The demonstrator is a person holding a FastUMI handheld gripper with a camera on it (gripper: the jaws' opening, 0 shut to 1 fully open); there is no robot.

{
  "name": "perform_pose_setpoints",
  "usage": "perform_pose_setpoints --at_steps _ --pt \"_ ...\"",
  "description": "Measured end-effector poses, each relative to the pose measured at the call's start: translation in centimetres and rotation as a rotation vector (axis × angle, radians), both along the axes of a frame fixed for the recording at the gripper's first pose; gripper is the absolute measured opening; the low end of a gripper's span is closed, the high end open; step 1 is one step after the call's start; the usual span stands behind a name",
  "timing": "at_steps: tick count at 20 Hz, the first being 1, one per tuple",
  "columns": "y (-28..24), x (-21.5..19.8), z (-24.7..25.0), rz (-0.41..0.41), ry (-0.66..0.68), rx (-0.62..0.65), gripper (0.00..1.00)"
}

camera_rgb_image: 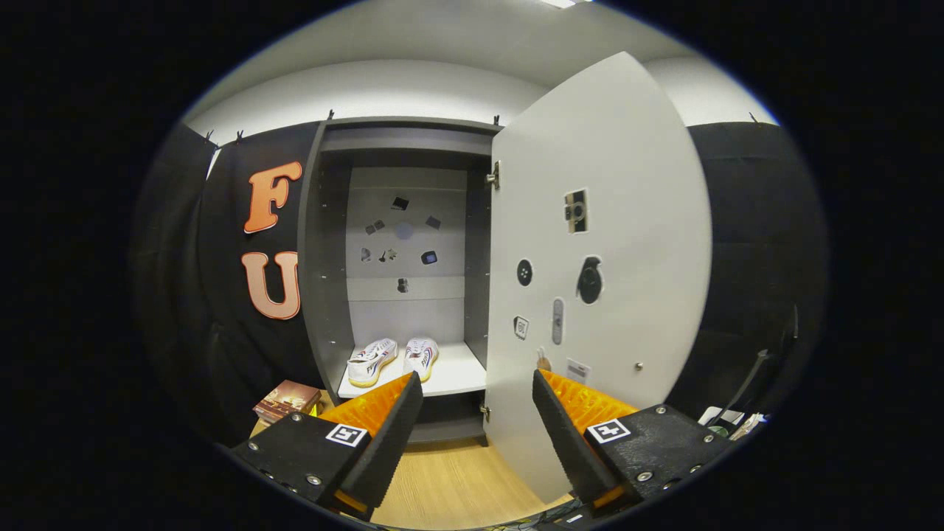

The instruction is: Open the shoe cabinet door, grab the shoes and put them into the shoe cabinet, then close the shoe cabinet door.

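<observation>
White shoes (392, 359) sit inside open shoe cabinet (324, 295); tongs (476, 383) spread, empty.

The scene is lit evenly and fairly brightly from above; a ceiling light (558, 3) is seen as a clipped white patch high above the cabinet door (601, 243). The door face is washed pale, without hard glare. The cabinet (402, 140) interior beside the door is left dimmer, its upper part in soft shadow, while the shelf (457, 372) and the shoes (391, 359) are caught clearly by the light. Strong fisheye bending is shown: the door's outer edge is bowed. The tongs (476, 391), spread apart below the door, are rendered sharp, with little blur anywhere.
</observation>
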State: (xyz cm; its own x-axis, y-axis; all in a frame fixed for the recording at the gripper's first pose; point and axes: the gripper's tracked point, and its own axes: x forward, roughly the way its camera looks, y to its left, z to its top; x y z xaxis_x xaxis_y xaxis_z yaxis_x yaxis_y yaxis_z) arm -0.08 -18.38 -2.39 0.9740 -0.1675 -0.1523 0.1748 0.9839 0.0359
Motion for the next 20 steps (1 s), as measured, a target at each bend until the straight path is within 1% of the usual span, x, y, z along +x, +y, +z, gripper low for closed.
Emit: perform_pose_setpoints --at_steps 4,7,11,13,16,20 --pt "-4.3 -2.8 0.6 -0.008 0.000 0.022 0.93" --pt "-8.7 -4.3 0.8 -0.010 0.007 0.008 0.93" --pt "-14.7 -4.7 0.8 -0.029 0.011 0.005 0.93" --pt "-16.6 -4.6 0.4 -0.044 0.013 0.014 0.93" --pt "-18.8 -3.8 -0.3 -0.055 0.018 0.032 0.93" --pt "-18.6 -2.6 -0.9 -0.009 0.024 0.041 0.93"
